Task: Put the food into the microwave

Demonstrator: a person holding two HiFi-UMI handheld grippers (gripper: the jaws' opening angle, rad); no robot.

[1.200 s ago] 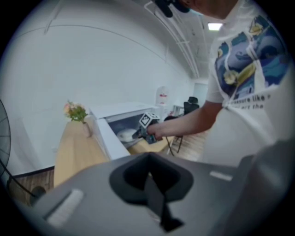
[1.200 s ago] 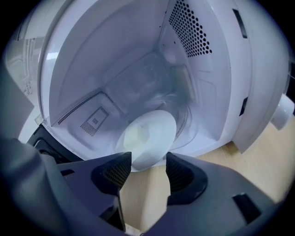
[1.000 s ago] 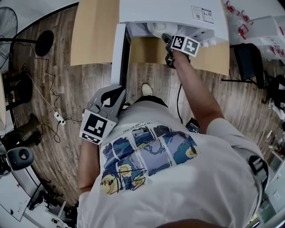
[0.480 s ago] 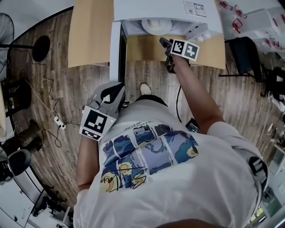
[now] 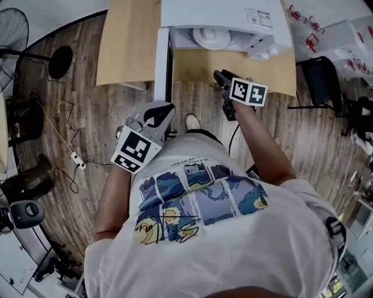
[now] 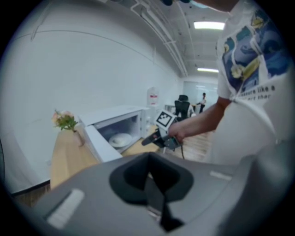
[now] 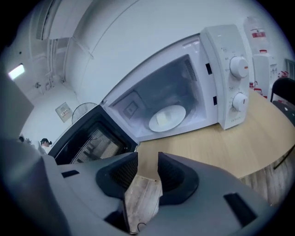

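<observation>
The white microwave stands on a wooden table with its door swung open to the left. Inside it rests a white plate bearing a pale square piece of food. My right gripper hovers in front of the table edge, clear of the cavity. Its jaws are closing and nothing is between them; in the right gripper view my right gripper faces the plate and the door. My left gripper hangs lower, near the door's outer edge, jaws together and empty.
The wooden table extends left of the microwave, with a small vase of flowers on it. A fan and floor cables with a power strip lie to the left. A dark chair stands at the right.
My right gripper has drawn back out of the microwave mouth toward the person, leaving the plate inside. The left gripper has barely shifted.
</observation>
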